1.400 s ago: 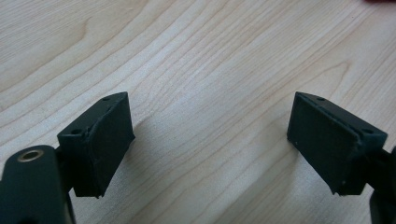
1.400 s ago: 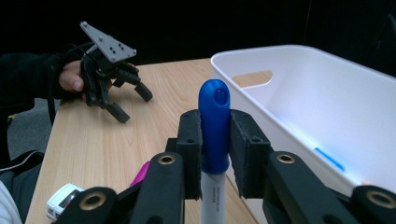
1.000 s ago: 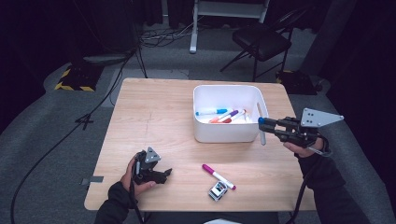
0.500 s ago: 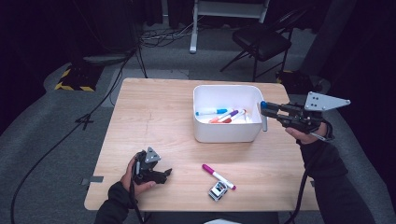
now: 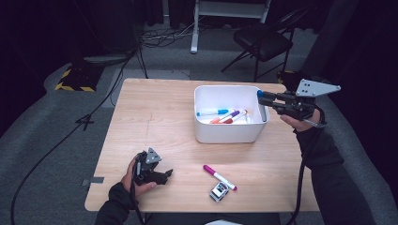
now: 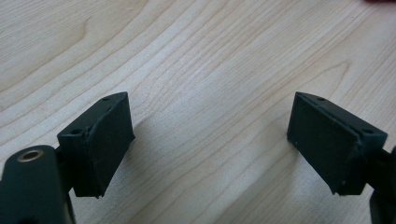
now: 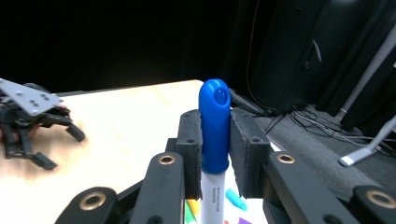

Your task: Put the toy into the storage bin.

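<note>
High view: right gripper [image 5: 261,96] held above the right rim of the white bin [image 5: 230,133], pointing left, jaws clamped on a blue-capped marker [image 5: 259,94] whose cap juts past the jaw tips over the bin's right edge. Bin placed right of centre on the desk [image 5: 155,117]; several markers lying inside along the floor, blue, orange, purple and red among them. Left gripper [image 5: 164,175] resting low on the desk at the near left corner, in the person's left hand, jaws parted and pointing right. Pink-capped marker [image 5: 219,177] lying loose on the desk in front of the bin, slanted, well apart from both grippers. Small clip-like item [image 5: 218,191] just beside the marker's near end; make not discernible.

Left gripper view: both black pads [image 6: 105,140] set wide apart over bare wood grain, nothing between them, nothing gripped. Desk surface close below.

Right gripper view: jaws closed firmly on the blue-capped marker [image 7: 214,130], pads pressing the cap from both sides. Cap upright between the pads, rounded tip projecting beyond them; white barrel with small print running down toward the gripper body. Coloured marker caps visible low in frame beneath the jaws. Left gripper [image 7: 28,123] seen farther off at the left, on the desk.
</note>
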